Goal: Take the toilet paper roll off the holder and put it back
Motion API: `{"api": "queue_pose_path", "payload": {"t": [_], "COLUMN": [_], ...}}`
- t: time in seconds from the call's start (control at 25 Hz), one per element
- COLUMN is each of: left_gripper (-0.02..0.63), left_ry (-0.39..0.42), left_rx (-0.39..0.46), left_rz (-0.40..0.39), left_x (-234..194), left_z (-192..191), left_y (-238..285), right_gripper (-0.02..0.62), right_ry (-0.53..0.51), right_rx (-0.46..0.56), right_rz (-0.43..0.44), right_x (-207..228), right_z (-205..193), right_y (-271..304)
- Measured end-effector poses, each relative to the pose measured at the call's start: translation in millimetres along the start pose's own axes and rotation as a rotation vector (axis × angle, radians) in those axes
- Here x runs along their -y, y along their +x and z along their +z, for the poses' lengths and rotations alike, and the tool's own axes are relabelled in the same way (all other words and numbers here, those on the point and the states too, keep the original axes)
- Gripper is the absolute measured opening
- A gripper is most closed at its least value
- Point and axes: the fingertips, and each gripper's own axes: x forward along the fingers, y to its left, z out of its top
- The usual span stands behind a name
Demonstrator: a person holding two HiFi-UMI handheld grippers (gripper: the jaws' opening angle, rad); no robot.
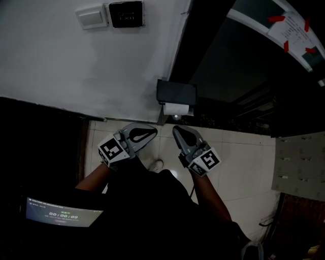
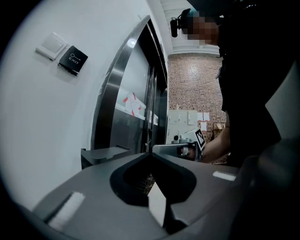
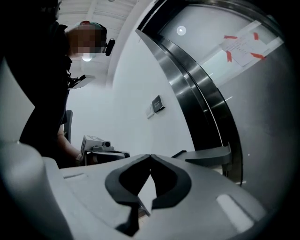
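Closest to the person, at the lower left of the head view, a small screen (image 1: 63,212) glows with a timer readout. Above it, 2 bare forearms reach forward from dark sleeves, each holding 1 claw over the pale tiled floor (image 1: 238,162).

The left claw (image 1: 154,131) points ahead, its marker cube toward the person. In the left gripper view its jaws are together, the tips meeting with nothing between them. The right claw (image 1: 175,130) sits just beside it, apart from it. The right gripper view shows its jaws pressed together too, and empty. Each claw appears in the other's camera: the right claw (image 2: 161,149) past the left jaws, the left claw (image 3: 119,155) past the right jaws.

Beyond both claws, apart from them, the toilet paper roll (image 1: 176,108) hangs on the holder (image 1: 176,92), white under the holder's dark flat cover. The holder is fixed low where the white wall (image 1: 76,61) meets a dark door frame (image 1: 185,35). Neither claw touches the roll or the holder.

Farther up the wall are a white switch (image 1: 91,16) and, beside it, a black exit button (image 1: 125,14). On the glass door (image 1: 238,56) to the right, a sheet of paper (image 1: 294,28) is held by red tape.
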Motion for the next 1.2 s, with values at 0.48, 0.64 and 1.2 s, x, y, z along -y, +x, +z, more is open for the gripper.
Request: {"api": "queue_pose_path", "payload": {"t": [0.48,0.64,1.2], "left_gripper": [0.002,0.002,0.002], "left_ry": [-0.01,-0.019,-0.013], "left_rx": [-0.006,-0.007,0.008], "left_rz": [0.008,0.011,0.012], "left_x": [2.9,3.4,5.6], "left_z": [1.8,5.1,7.8], "left_y": [0.1,1.8,2.7], "right_gripper": [0.002,0.002,0.002], "right_ry": [-0.155,-0.161,-0.157], "right_rx": [-0.033,-0.039,-0.047], "right_rz": [0.095,0.101,0.097], "right_x": [-33.4,-33.8,-32.3], "right_z": [23.2,25.4,23.2], "right_y": [8.2,9.4,7.6]}}
